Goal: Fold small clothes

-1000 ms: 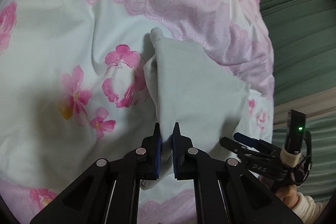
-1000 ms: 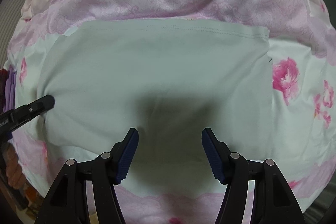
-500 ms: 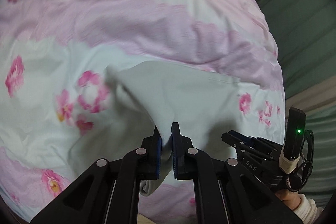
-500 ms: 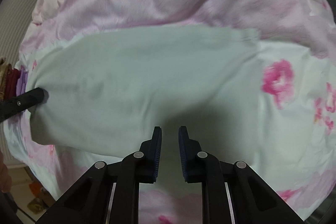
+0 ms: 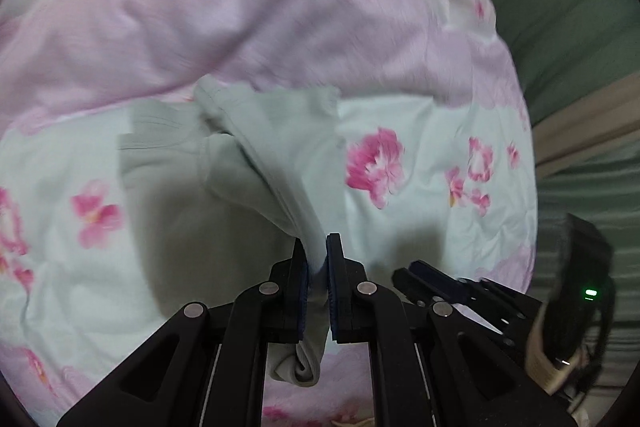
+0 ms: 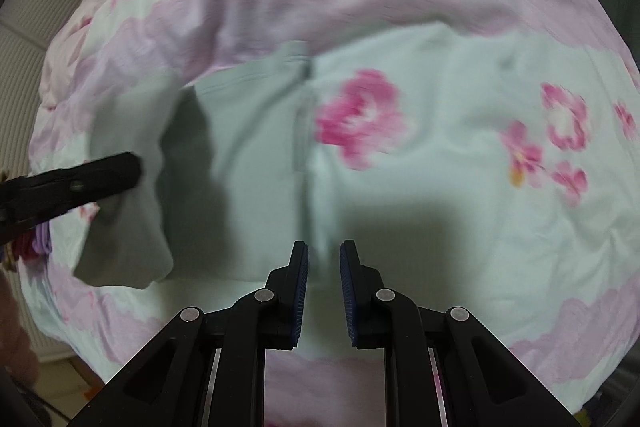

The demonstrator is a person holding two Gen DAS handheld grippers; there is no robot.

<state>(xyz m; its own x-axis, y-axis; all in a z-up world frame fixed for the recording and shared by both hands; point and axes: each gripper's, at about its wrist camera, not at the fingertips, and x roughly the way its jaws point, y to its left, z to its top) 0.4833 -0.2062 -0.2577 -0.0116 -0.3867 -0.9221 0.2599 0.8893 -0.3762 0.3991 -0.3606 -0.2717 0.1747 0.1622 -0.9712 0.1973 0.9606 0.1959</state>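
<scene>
- The left gripper (image 5: 317,255) is seen clamped on a bunched edge of the pale green garment (image 5: 276,147); cloth is pinched between the blue pads, and a rolled end hangs out below the jaws.
- In the right wrist view, the left gripper (image 6: 120,173) enters from the left edge with the held corner of the garment draped under it.
- The right gripper (image 6: 324,259) is shown with its jaws drawn nearly together; a narrow gap is left. The pale cloth appears to run into that gap, but whether the pads actually press on it cannot be told from the frames.
- The pale green garment (image 6: 248,131) is located on the floral bedspread (image 6: 460,167), left of centre in the right wrist view. One part is lifted off the bed and carried across the rest; the remainder lies flat beneath it, with a hemmed edge visible toward the lilac band of the bedspread.
- Progress, as judged: a first fold is under way but not finished. The raised part has not yet been laid down or flattened.
- Remaining work, as judged: the raised edge is to be set onto the flat part, edges are to be aligned, the grip is to be released, and any further fold is to be made.
- Both frames are motion-blurred; fine seams cannot be read.
</scene>
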